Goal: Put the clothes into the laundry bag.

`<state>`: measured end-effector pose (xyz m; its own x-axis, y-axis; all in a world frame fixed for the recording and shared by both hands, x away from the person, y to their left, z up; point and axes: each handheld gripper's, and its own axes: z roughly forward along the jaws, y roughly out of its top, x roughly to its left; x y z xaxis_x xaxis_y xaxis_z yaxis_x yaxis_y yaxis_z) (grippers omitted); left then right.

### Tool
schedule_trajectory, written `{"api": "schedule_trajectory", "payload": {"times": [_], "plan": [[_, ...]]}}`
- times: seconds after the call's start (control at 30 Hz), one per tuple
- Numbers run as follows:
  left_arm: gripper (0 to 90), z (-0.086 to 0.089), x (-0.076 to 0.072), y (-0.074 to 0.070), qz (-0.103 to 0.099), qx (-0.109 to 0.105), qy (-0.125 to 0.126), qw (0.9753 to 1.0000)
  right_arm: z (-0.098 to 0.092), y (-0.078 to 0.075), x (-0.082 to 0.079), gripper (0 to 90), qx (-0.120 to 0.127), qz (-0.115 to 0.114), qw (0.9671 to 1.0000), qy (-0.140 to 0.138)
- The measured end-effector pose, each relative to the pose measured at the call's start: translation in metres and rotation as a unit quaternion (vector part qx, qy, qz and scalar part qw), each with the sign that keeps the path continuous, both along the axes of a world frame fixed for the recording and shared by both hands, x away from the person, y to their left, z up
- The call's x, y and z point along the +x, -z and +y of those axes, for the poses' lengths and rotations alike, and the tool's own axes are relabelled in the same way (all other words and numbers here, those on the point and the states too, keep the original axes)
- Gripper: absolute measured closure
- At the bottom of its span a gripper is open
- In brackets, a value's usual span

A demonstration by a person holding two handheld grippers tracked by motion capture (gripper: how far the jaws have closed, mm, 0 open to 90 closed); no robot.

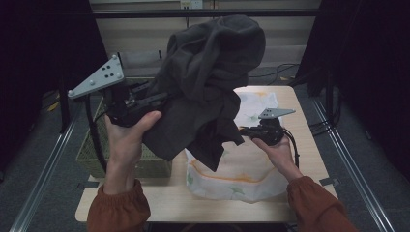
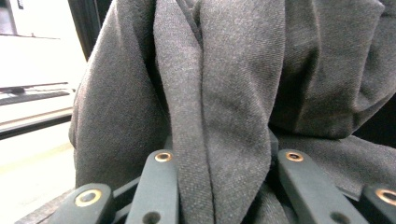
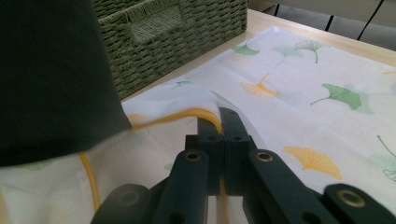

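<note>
The worktop (image 1: 309, 159) carries a white cloth (image 1: 241, 174) printed with green and yellow leaves and edged in orange, lying flat with its long side running away from the person. A dark grey garment (image 1: 208, 77) hangs above it in a bunched mass, its long axis roughly upright, the bulk at the top and loose ends pointing down over the cloth. A green woven basket (image 1: 96, 150) sits at the worktop's left edge. The left tongs (image 1: 152, 99), raised high, are clamped on a fold of the garment. The right tongs (image 3: 223, 122), low over the worktop, are closed on the cloth's orange edge.
</note>
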<state>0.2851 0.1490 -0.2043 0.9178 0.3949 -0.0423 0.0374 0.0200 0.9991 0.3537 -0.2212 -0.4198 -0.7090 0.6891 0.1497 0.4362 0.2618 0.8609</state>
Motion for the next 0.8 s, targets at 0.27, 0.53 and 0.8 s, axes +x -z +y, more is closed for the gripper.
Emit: {"api": "schedule_trajectory", "payload": {"times": [0.27,0.53,0.8], "plan": [[71.1,-0.024,0.007,0.031,0.026,0.023,0.021,0.9992,0.001,-0.002,-0.002,88.8,0.0,-0.003,1.0,-0.002],[71.0,-0.048,0.011,0.07,0.023,0.046,0.016,0.9986,0.0,-0.003,-0.004,88.8,0.005,-0.003,0.9999,-0.009],[70.7,-0.052,0.01,0.105,0.044,0.065,-0.01,0.9968,-0.005,-0.002,-0.003,88.8,0.016,0.0,0.9999,-0.005]]}}
